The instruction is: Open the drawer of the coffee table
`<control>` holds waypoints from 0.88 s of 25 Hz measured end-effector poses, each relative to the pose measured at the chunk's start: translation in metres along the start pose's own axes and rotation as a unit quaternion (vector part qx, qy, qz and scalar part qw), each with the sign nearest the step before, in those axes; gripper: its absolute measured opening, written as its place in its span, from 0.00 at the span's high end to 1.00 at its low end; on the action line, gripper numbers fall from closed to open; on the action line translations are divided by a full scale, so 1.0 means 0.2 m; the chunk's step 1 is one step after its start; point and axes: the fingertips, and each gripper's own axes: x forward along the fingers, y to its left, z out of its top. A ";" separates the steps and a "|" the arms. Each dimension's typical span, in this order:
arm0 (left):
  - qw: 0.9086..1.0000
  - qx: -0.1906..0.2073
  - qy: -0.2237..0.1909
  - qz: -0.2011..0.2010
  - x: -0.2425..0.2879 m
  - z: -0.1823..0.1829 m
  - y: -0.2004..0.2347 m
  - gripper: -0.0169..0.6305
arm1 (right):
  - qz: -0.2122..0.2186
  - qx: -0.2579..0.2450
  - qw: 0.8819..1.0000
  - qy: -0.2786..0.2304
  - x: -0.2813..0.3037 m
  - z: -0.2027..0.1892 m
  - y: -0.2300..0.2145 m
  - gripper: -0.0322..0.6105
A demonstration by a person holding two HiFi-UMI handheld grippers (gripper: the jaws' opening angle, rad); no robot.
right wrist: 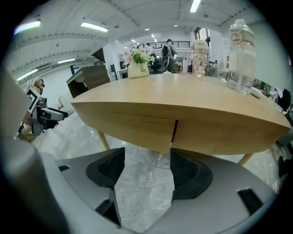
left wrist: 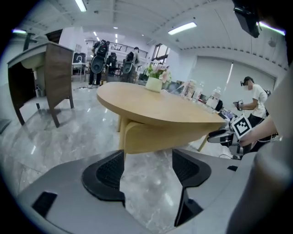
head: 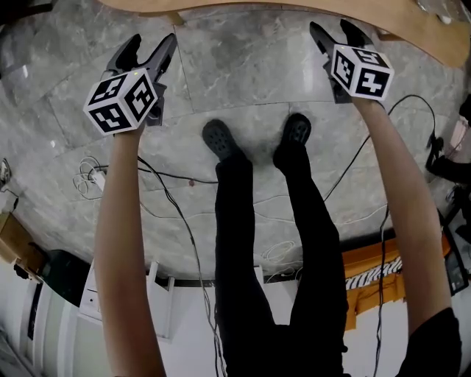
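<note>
The coffee table (head: 309,16) is a light wooden oval top whose edge runs along the top of the head view. In the right gripper view its deep front band (right wrist: 137,122) is split by a vertical seam (right wrist: 174,131); I see no handle. My left gripper (head: 152,43) is open and empty, above the marble floor just short of the table's edge. My right gripper (head: 331,29) is open and empty too, its tips close to the rim. Bare floor shows between the left gripper's (left wrist: 147,171) pads, and the right gripper (right wrist: 146,171) points at the seam.
Water bottles (right wrist: 240,55) and a flower pot (right wrist: 138,68) stand on the table top. My legs and black shoes (head: 221,140) are between the arms, with cables (head: 169,178) on the floor. A dark wooden desk (left wrist: 46,77) stands far left; a person (left wrist: 254,98) stands behind.
</note>
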 end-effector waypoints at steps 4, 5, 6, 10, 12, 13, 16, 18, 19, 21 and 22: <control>1.000 0.005 0.004 0.009 0.06 0.02 0.06 0.44 | -0.018 0.017 1.000 -0.002 0.08 0.03 -0.07 0.54; 1.000 0.008 0.006 0.011 0.07 0.02 0.07 0.44 | -0.017 0.012 1.000 -0.004 0.09 0.03 -0.07 0.54; 1.000 0.013 0.008 0.012 0.08 0.02 0.07 0.43 | -0.015 0.002 1.000 -0.003 0.10 0.04 -0.07 0.53; 0.999 0.033 0.013 0.017 0.13 0.04 0.10 0.39 | -0.020 -0.017 1.000 0.009 0.13 0.04 -0.07 0.52; 0.999 0.042 0.015 0.019 0.15 0.06 0.11 0.37 | -0.016 -0.023 1.000 0.008 0.14 0.05 -0.06 0.51; 0.999 0.044 0.014 0.018 0.16 0.07 0.10 0.36 | -0.013 -0.027 1.000 0.007 0.15 0.05 -0.05 0.51; 0.999 0.048 0.014 0.014 0.19 0.11 0.09 0.36 | -0.012 -0.036 0.999 0.007 0.15 0.05 -0.04 0.51; 0.998 0.051 0.021 0.013 0.21 0.12 0.10 0.36 | -0.016 -0.032 0.999 0.013 0.14 0.05 -0.05 0.51; 0.998 0.054 0.023 0.010 0.22 0.13 0.10 0.36 | -0.018 -0.028 0.999 0.016 0.14 0.05 -0.05 0.51; 0.998 0.063 0.026 0.003 0.22 0.14 0.08 0.36 | -0.020 -0.029 0.999 0.020 0.14 0.05 -0.05 0.51; 0.997 0.070 0.027 0.001 0.23 0.15 0.07 0.36 | -0.019 -0.036 0.999 0.022 0.14 0.05 -0.05 0.51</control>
